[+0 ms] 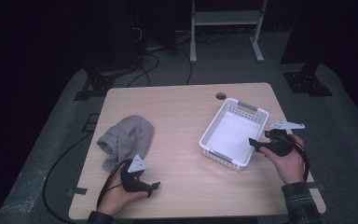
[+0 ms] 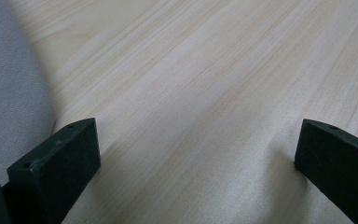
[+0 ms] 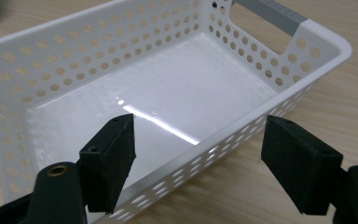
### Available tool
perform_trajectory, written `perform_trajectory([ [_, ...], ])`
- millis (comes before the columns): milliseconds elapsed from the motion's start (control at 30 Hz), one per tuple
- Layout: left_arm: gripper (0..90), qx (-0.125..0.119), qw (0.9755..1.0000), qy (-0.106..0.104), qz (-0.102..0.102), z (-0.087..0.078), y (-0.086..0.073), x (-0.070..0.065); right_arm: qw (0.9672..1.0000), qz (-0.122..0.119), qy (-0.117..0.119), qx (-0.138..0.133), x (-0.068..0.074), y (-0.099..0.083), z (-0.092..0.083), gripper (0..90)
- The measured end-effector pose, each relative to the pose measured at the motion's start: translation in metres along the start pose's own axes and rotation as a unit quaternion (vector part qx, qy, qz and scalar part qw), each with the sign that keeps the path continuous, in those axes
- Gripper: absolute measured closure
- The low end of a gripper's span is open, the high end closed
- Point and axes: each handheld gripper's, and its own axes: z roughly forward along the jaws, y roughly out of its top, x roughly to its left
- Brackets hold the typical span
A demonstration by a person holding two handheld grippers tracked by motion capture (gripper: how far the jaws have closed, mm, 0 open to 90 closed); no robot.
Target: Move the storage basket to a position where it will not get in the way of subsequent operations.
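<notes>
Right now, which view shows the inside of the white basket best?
The right gripper view: the white basket is close, its floor bare, with the open right gripper at its near wall. The high view shows it whole but small. The left gripper view shows table and grey cloth.

We count one white basket [image 1: 233, 133] on the table [image 1: 182, 112], and one grey cloth [image 1: 127, 138] well left of that basket. Two grippers: left gripper [image 1: 154, 185], right gripper [image 1: 253, 143]. The basket appears to hold nothing.

cut off: grey cloth [image 2: 9, 84] at left edge | basket [image 3: 307, 32] at left and bottom edges
</notes>
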Motion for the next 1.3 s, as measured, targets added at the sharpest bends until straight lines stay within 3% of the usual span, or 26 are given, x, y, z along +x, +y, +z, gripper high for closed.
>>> perform_trajectory([
  [667,0.0,0.0,1.0,0.0,0.002,0.0,0.0,0.0,0.9996,0.012,0.016,0.019,0.001,-0.004,0.012,35.8],
  [833,0.0,0.0,1.0,0.0,0.001,0.0,0.0,0.0,0.9997,0.002,0.012,0.02,0.001,0.001,0.014,49.8],
  [1300,0.0,0.0,1.0,-0.001,0.002,0.0,0.0,0.0,0.9994,-0.016,-0.001,0.031,-0.004,0.013,0.024,72.5],
])
